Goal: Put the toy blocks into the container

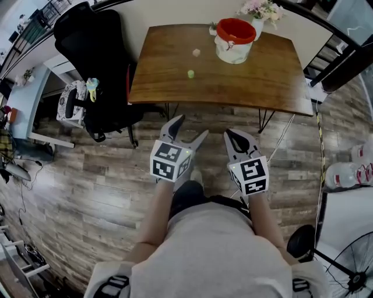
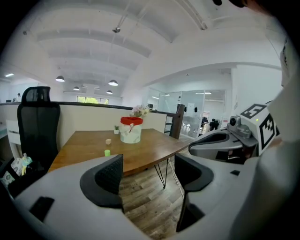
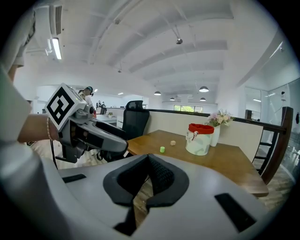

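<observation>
Head view with both gripper views: a person stands on a plank floor (image 1: 87,174) in front of a wooden table (image 1: 262,81).

Task items. A white container (image 1: 234,42) with a red rim stands upright near the table's far edge, a little right of the middle. Two toy blocks lie on the tabletop outside it. The beige block (image 1: 196,53) sits left of the container and clear of it. The green block (image 1: 190,74) lies just beyond the beige one toward the near edge, left of the table's centre. The two blocks are apart from each other.

Grippers. The left gripper (image 1: 192,126) hangs over the floor, short of the table's near edge. Its jaws stand wide apart, and its own view shows only floor and the table edge between them. The right gripper (image 1: 232,137) hangs beside it, also over the floor. Its jaws are pressed together with nothing held. Both grippers point toward the table and neither touches a block or the container.

Surroundings. A vase of flowers (image 1: 260,13) stands at the far edge just behind the container, toward the right corner. A small potted plant (image 1: 213,28) stands at the far edge left of the container. A black office chair (image 1: 93,52) stands off the table's left edge, and a fan (image 1: 344,268) sits on the floor at the person's right.
</observation>
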Demonstrator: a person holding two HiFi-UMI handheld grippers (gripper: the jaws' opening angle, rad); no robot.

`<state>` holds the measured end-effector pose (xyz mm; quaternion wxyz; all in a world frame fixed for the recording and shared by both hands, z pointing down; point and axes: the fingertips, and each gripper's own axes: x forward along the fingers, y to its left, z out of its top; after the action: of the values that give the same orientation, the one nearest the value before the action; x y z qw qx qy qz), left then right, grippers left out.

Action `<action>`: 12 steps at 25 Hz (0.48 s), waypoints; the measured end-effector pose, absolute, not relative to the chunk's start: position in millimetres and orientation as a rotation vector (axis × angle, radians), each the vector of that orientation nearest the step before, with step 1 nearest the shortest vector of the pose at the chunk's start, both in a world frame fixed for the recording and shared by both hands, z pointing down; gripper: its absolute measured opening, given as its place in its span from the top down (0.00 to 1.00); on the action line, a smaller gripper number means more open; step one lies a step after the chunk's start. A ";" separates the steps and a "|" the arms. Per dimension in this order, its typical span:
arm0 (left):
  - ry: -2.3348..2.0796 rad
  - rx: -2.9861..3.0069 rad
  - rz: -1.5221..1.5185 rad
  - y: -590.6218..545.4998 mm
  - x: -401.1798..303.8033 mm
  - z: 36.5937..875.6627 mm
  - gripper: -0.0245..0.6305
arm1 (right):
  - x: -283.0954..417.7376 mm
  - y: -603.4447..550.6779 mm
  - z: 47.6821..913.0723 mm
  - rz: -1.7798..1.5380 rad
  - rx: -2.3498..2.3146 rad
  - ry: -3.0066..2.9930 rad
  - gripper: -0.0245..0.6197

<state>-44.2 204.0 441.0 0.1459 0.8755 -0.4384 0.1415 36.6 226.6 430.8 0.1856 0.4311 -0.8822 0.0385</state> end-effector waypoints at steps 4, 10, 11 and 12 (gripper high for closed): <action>-1.225 2.547 0.426 171.6 -57.7 441.7 0.44 | 24.3 192.8 429.7 0.094 1.247 -2.475 0.94; -1.193 2.538 0.445 149.4 -75.4 448.0 0.44 | 31.4 165.3 432.2 0.121 1.318 -2.408 0.94; -1.188 2.531 0.443 147.2 -77.0 450.4 0.44 | 32.1 161.5 434.7 0.130 1.321 -2.399 0.94; -1.183 2.525 0.441 144.7 -78.4 452.8 0.44 | 31.7 157.2 436.9 0.138 1.320 -2.392 0.94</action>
<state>-78.4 144.7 452.8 0.1586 0.8831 -0.4136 0.1544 31.7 157.2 436.9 0.2016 0.4725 -0.8565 0.0494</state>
